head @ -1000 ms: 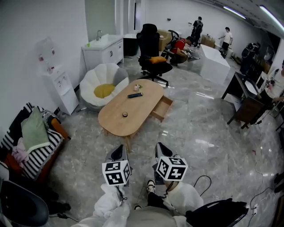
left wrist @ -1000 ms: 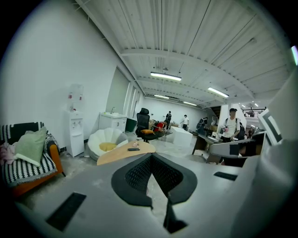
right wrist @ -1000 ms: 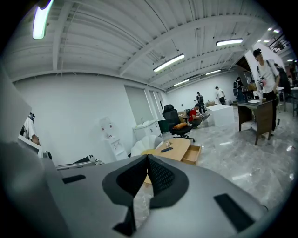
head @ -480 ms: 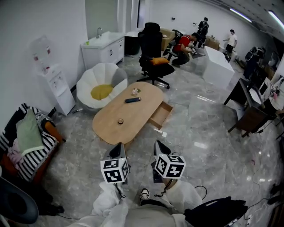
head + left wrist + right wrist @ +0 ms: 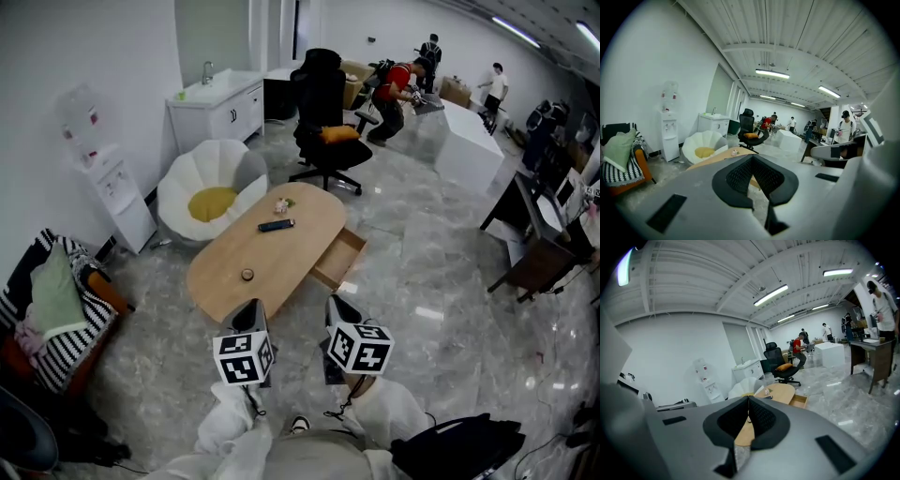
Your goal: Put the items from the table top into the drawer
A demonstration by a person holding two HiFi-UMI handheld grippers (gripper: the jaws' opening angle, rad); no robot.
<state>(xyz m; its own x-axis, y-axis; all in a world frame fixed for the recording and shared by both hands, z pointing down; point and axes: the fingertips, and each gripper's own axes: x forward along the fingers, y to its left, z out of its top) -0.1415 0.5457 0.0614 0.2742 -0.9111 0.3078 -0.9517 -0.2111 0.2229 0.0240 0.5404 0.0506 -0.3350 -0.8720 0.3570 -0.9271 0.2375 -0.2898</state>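
An oval wooden table [image 5: 291, 246] stands on the marble floor ahead of me. On it lie a black remote [image 5: 276, 225], a small pink item [image 5: 282, 204] and a small dark round object [image 5: 247, 275]. The table's drawer [image 5: 339, 260] is pulled open on its right side. My left gripper [image 5: 251, 311] and right gripper [image 5: 339, 306] are held close to my body, short of the table's near end. Both are shut and hold nothing. The left gripper [image 5: 753, 157] points at the table [image 5: 712, 159]. The right gripper [image 5: 748, 399] faces the table [image 5: 780, 392] and drawer [image 5: 799, 401].
A white petal-shaped seat with a yellow cushion [image 5: 211, 192] sits left of the table, a black office chair [image 5: 323, 122] behind it. A sofa piled with clothes [image 5: 56, 300] is at the left, a dark desk [image 5: 534, 234] at the right. People [image 5: 394, 84] are at the back.
The table has come nearer and sits lower in the head view as I walk toward it. Both grippers keep their place before me. A person in red at the back has stood up.
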